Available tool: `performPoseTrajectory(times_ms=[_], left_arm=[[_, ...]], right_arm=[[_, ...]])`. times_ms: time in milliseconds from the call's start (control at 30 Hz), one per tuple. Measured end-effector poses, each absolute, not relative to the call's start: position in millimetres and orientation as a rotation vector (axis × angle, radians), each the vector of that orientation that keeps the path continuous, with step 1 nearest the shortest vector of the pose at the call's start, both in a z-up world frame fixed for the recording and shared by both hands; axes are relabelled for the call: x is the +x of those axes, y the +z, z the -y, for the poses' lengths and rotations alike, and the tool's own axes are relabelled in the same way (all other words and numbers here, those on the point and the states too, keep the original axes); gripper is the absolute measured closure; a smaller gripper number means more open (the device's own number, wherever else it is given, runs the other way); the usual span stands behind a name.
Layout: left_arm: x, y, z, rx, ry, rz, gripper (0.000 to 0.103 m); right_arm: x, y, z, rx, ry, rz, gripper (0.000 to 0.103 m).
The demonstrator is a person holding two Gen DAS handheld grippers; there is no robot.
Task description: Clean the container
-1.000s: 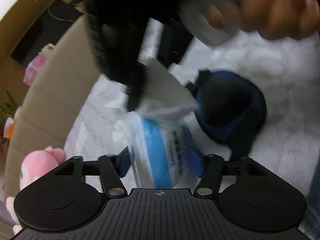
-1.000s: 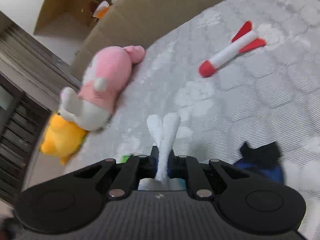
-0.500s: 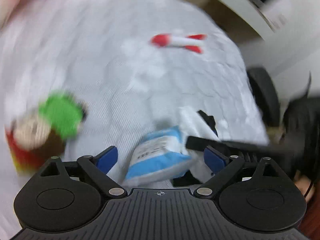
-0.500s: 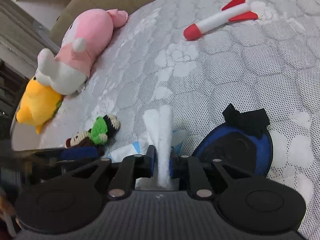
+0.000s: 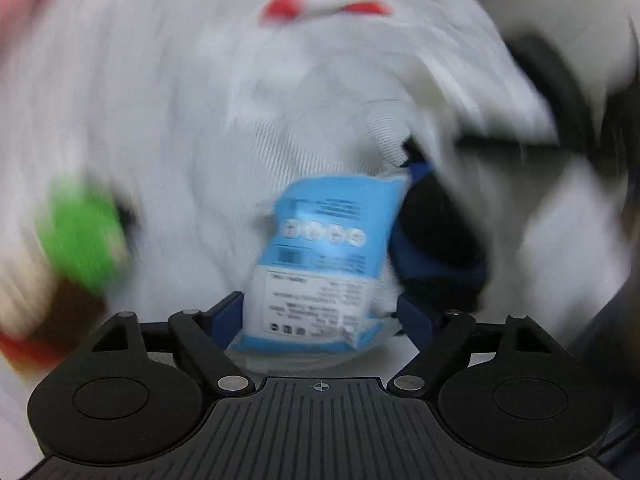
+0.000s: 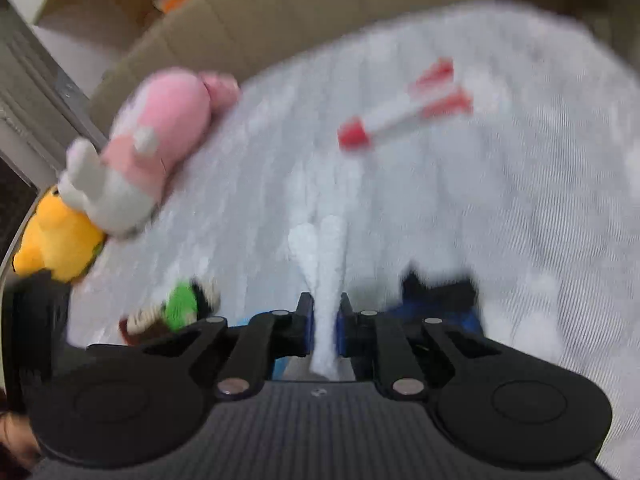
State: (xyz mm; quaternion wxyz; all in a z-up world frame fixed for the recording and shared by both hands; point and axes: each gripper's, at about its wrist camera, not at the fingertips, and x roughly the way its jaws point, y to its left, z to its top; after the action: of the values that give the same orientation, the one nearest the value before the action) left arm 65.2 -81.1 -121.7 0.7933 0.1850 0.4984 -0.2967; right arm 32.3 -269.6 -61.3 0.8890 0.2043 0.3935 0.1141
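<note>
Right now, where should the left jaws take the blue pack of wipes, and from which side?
Probably across its two long edges, at the white-labelled end nearest the left gripper, coming along its length. The pack lies lengthwise between the jaws, which have just been closing, and its narrow body fits that gap. They do not seem tight yet.

A white quilted mattress point(image 6: 500, 220) carries everything here. On it lie a red-and-white toy rocket point(image 6: 404, 112), a pink-and-white plush point(image 6: 152, 148) with a yellow plush point(image 6: 56, 240) touching it near the edge, and a small green-and-brown knitted doll point(image 6: 172, 308). A blue-and-white wipes packet point(image 5: 320, 256) rests just beside a blue-and-black round container point(image 5: 436, 256), both blurred.
</note>
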Motion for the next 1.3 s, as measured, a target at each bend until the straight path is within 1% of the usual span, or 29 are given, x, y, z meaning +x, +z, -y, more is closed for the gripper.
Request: performPoseTrajectory(times_ms=[33, 100, 233, 267, 367, 433, 533, 633, 700, 767, 867, 933, 967, 1033, 1133, 1167, 1200, 1300], left_arm=[[58, -121, 87, 0.463, -0.651, -1.037, 0.018], [52, -124, 92, 0.490, -0.666, -1.043, 0.017], [48, -127, 92, 0.485, -0.668, -1.075, 0.015], [49, -128, 92, 0.475, -0.665, -1.087, 0.013], [47, -126, 86, 0.464, -0.662, -1.098, 0.012], [43, -119, 72, 0.466, -0.660, -1.099, 0.012], [42, -119, 74, 0.469, -0.664, -1.099, 0.011], [43, -111, 66, 0.403, -0.655, -1.121, 0.011], [50, -99, 44, 0.231, -0.633, -1.155, 0.009], [67, -102, 18, -0.008, -0.600, -1.230, 0.005], [95, -109, -22, -0.380, -0.536, -1.325, 0.004], [109, -132, -31, -0.538, -0.510, -1.441, 0.004], [111, -141, -28, -0.547, -0.496, -1.484, 0.004], [114, -155, -17, -0.519, -0.473, -1.546, 0.004], [115, -151, 8, -0.381, -0.490, -1.476, 0.005], [115, -144, 15, -0.301, -0.507, -1.411, 0.012], [113, -134, 25, -0.171, -0.523, -1.328, 0.033], [93, -110, 56, 0.249, -0.534, -1.051, 0.033]], right_arm=[[35, -59, 267, 0.422, 0.261, -0.803, 0.089], [42, -63, 256, 0.450, 0.339, -0.814, 0.089], [55, -91, 228, 0.465, 0.475, -0.947, 0.089], [55, -95, 225, 0.433, 0.463, -0.965, 0.089], [56, -97, 231, 0.351, 0.354, -0.964, 0.089], [57, -100, 242, 0.361, 0.292, -0.979, 0.089], [60, -107, 249, 0.368, 0.247, -1.013, 0.089], [58, -110, 247, 0.327, 0.233, -1.016, 0.089], [57, -109, 246, 0.307, 0.218, -1.015, 0.089], [56, -109, 251, 0.326, 0.206, -1.013, 0.089], [55, -107, 258, 0.377, 0.199, -1.005, 0.089], [54, -105, 259, 0.390, 0.202, -0.996, 0.089], [54, -104, 258, 0.391, 0.204, -0.991, 0.089], [54, -102, 256, 0.377, 0.203, -0.980, 0.089], [55, -100, 255, 0.361, 0.198, -0.966, 0.089], [55, -100, 256, 0.359, 0.195, -0.961, 0.089], [54, -99, 257, 0.357, 0.189, -0.955, 0.089], [54, -97, 259, 0.358, 0.175, -0.935, 0.089]])
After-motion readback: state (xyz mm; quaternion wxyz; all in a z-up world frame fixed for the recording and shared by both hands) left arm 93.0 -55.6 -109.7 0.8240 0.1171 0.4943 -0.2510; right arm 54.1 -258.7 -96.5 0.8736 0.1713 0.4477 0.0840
